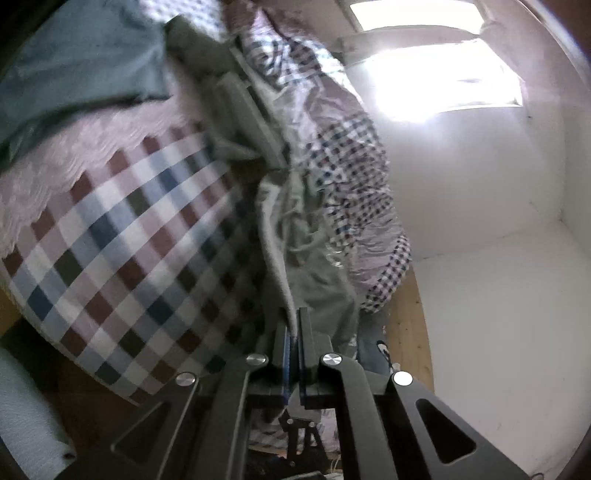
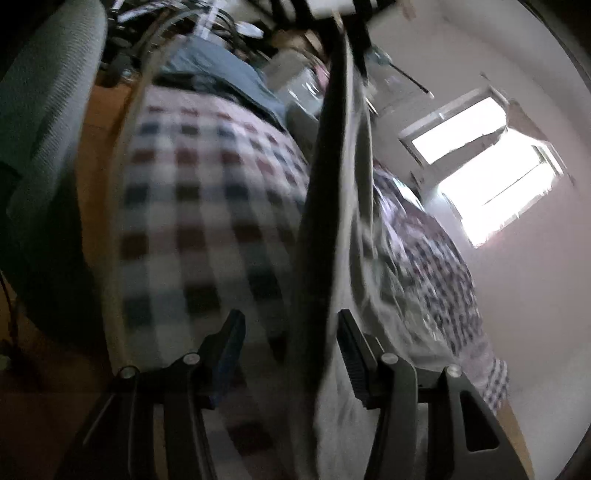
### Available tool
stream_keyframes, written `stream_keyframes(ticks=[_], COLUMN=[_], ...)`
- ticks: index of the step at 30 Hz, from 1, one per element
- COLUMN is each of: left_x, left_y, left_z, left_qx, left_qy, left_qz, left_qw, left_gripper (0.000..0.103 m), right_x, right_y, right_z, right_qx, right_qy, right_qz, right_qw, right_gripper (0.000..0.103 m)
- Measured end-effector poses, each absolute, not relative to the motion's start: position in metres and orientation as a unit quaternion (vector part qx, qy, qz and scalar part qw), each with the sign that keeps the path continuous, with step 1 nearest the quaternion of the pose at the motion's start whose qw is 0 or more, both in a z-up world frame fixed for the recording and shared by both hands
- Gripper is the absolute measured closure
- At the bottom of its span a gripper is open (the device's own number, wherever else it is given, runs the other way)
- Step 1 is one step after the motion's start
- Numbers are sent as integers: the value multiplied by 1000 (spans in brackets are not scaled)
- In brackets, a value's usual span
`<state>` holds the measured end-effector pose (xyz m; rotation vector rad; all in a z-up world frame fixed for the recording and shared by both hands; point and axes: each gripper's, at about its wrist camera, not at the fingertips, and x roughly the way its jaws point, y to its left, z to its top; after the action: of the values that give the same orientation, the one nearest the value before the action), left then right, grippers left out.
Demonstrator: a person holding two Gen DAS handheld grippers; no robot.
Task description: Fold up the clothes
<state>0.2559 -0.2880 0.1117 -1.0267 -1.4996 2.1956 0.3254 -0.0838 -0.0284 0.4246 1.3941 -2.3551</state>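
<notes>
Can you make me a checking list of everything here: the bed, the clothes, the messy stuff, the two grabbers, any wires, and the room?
Surface: bed with a checked blanket.
Job's things: a grey-green garment pinched at its edge; in the right view the garment hangs between the open jaws.
Clutter: a small-check crumpled cloth, a teal cloth, a pink lacy cloth.
Grippers: left gripper shut on the garment; right gripper open.
Cables: tangled wires beyond the bed, blurred.
Surroundings: bright window, white walls, wooden floor.

One grey-green garment (image 1: 314, 236), one checked blanket (image 1: 122, 258), two windows (image 2: 491, 162).
</notes>
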Motion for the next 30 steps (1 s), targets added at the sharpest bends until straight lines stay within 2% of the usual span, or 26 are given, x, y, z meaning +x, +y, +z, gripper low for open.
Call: stream_keyframes(ticks=[6,10,30], left_x=[260,260,253], left_y=[-298,-311,-329], left_z=[140,146,137], left_qx=[-327,-314,-316], left_qy=[-514,-518,-519], left_qz=[781,786,788], left_qw=[138,121,92], left_gripper=[102,102,102], right_x=[312,314,339], right_y=[-23,13,104], right_z=[-34,-37,-41], right_qx=[178,178,183], right_qy=[490,499,602], right_qz=[-845,-843,-775], right_qw=[119,94,62], right_gripper=[49,43,44])
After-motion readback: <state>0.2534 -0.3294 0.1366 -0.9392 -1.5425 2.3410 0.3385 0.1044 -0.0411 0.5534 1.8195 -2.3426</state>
